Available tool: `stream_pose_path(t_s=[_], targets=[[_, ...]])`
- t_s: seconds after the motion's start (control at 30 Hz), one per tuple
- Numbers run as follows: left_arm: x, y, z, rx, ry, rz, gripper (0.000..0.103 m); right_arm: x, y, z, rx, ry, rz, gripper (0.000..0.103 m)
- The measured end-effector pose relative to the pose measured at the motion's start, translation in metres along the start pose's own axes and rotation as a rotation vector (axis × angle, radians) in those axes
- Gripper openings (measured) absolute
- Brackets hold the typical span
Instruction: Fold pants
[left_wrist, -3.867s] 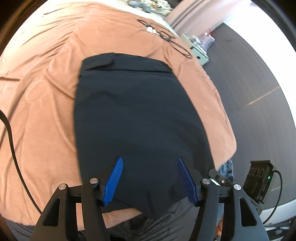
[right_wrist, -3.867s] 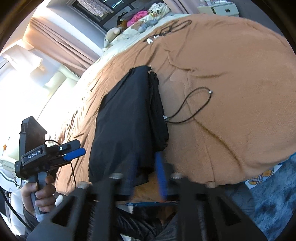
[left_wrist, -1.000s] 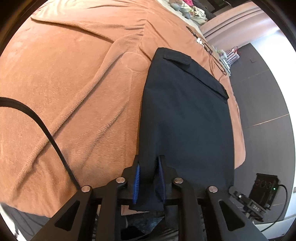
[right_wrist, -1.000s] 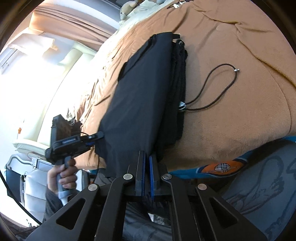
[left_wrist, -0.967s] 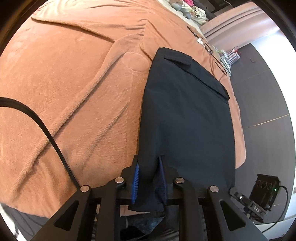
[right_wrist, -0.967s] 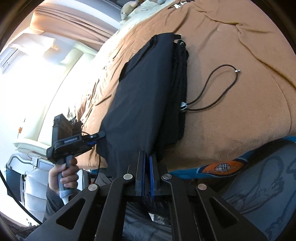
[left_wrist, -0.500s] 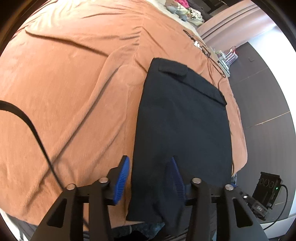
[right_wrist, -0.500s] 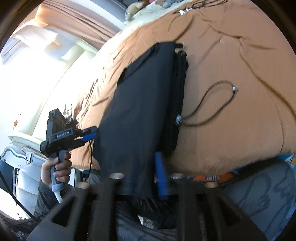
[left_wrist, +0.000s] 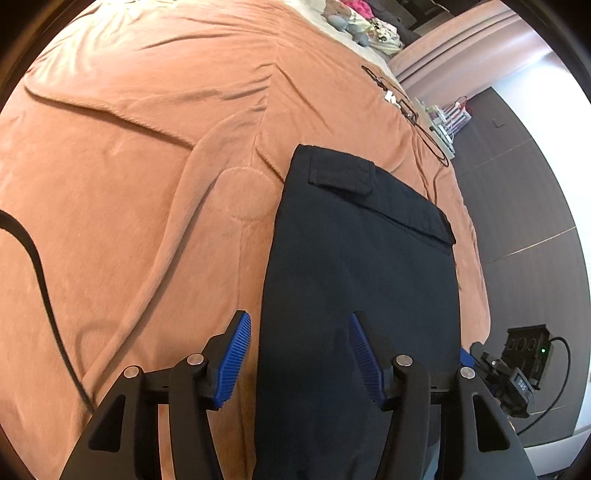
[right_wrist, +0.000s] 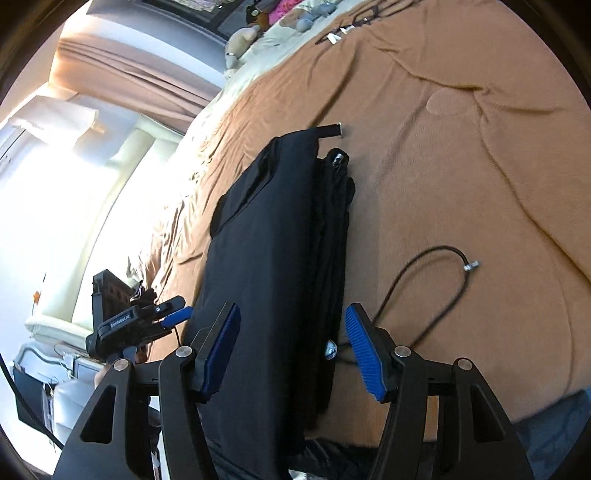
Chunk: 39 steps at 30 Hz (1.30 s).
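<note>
A black cable (right_wrist: 424, 288) loops on the orange-brown blanket (left_wrist: 129, 184) just beside the black pants (left_wrist: 354, 277), which I see lying folded lengthwise, waistband far. My left gripper (left_wrist: 301, 354) and right gripper (right_wrist: 291, 350) have just been opening, jaws apart, pads off the cloth.

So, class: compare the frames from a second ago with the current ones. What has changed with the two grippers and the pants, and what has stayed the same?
Both grippers let go. The left gripper and right gripper were clamped on the near edge of the black pants; their jaws have just been opening and now stand apart, pads off the cloth. The pants stay folded lengthwise on the brown blanket, and the loose black cable has not moved.
</note>
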<state>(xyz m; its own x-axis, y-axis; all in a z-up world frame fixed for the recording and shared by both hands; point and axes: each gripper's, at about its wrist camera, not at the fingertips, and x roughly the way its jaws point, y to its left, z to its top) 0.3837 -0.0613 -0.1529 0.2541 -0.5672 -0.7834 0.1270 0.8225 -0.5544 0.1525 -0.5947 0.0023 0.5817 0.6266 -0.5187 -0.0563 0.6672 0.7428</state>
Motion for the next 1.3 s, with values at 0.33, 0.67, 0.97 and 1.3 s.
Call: stream_pose_path(t_s=[0.33,0.67,0.97,1.3], targets=[[0.024,0.004,0.034,-0.005,0.034,-0.015,0.058,0.036,-0.01,0.021,0.055,0.063,0.013,0.058],[0.051,0.013,0.057,-0.03,0.074,-0.053,0.051,0.055,-0.021,0.046,0.079,0.111,0.039,0.058],[0.064,0.018,0.072,-0.072,0.09,-0.111,0.051,0.067,-0.033,0.064,0.072,0.136,0.071,0.058],[0.067,0.02,0.079,-0.077,0.08,-0.185,0.044,0.084,-0.03,0.076,0.047,0.158,0.088,0.058]])
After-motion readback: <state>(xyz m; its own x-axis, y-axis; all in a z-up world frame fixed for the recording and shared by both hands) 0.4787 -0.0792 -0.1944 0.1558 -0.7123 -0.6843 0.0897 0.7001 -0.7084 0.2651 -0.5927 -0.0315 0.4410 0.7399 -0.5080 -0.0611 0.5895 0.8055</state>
